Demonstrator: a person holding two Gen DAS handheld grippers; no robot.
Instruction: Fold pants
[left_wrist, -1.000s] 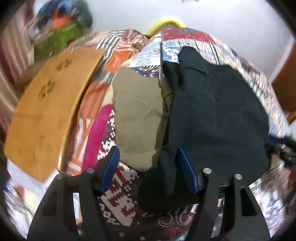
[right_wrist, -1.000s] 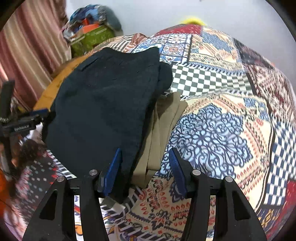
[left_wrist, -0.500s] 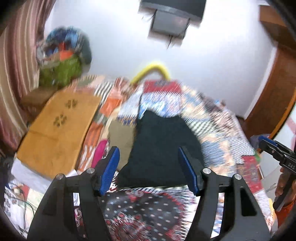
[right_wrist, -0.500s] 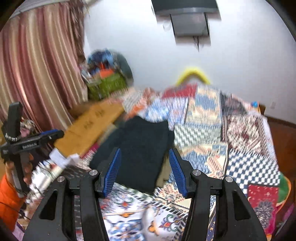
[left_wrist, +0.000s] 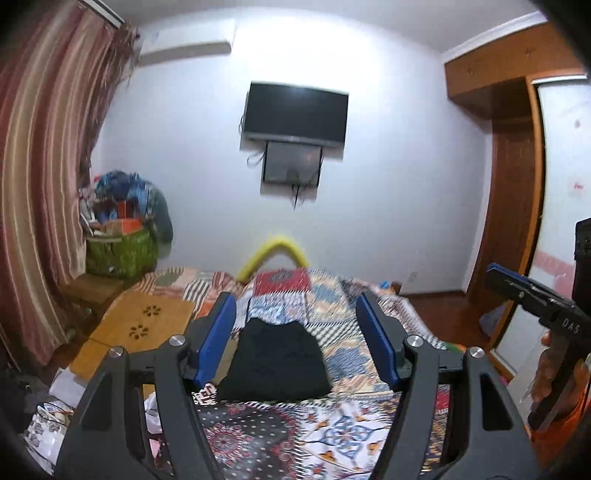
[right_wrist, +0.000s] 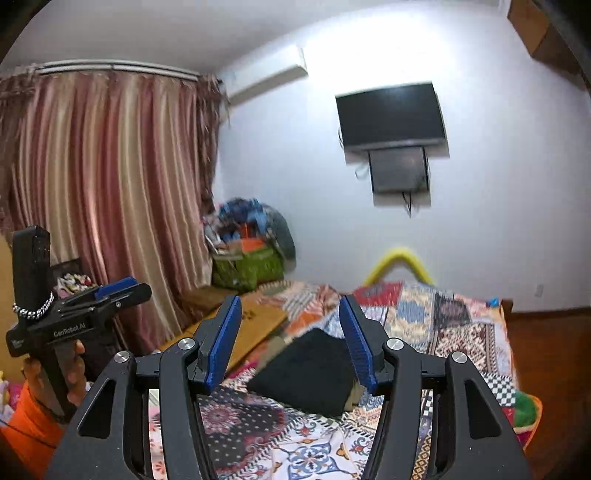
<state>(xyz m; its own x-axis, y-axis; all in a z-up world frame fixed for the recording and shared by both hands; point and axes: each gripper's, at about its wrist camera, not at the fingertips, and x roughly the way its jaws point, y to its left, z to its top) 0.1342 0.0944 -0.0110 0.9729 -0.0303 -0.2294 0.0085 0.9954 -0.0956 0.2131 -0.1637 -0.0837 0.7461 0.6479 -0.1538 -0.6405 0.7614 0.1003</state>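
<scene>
My left gripper (left_wrist: 295, 336) has its ribbed blue pads (left_wrist: 218, 338) spread apart with nothing between them; they frame the air above the bed. My right gripper (right_wrist: 290, 338) is likewise released and empty, its flat pads (right_wrist: 225, 341) set on matte black arms with bright round bolt heads.

The folded black pants (left_wrist: 275, 363) lie flat on the patchwork bedspread (left_wrist: 332, 435), a soft dark trapezoid at 6 o'clock from the wall-mounted television (left_wrist: 295, 110), well apart from both grippers. The fabric looks matte and thick. In the right wrist view a strip of olive cloth (right_wrist: 275, 347) peeks out at the pants' 10 o'clock edge; it is blurred, so I think it is a second folded garment.

A smooth wooden board (left_wrist: 144, 325) with flower-shaped cut-outs rests at 9 o'clock of the pants. A yellow foam arch (left_wrist: 273, 251) stands at 12 o'clock.

Only the right wrist view shows the full striped, pleated curtain (right_wrist: 110, 184) and an orange sleeve (right_wrist: 29, 417) under the hand holding the left gripper. Only the left wrist view shows the brown wooden wardrobe (left_wrist: 513, 184) at 3 o'clock.
</scene>
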